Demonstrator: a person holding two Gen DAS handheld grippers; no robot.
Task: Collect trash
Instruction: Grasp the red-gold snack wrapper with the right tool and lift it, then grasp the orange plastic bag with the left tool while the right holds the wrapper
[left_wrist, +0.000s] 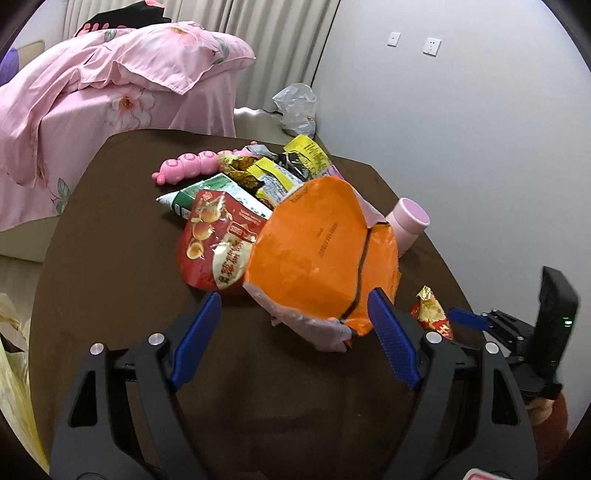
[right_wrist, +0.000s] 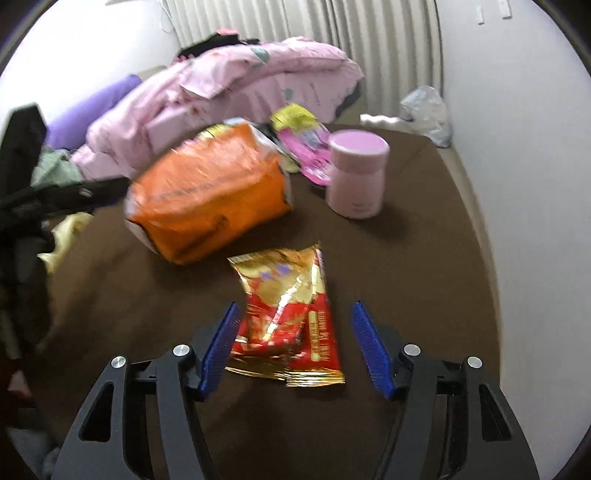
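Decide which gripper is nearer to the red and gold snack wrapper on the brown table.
Right. The right gripper straddles the red and gold wrapper, jaws open either side. The left gripper faces the orange bag, with the wrapper off to its right.

Black left gripper (left_wrist: 295, 325) frame, silver screws, ridged blue jaws.

You can see print on the orange bag (left_wrist: 317, 251) and red packet (left_wrist: 214, 243), but none is legible.
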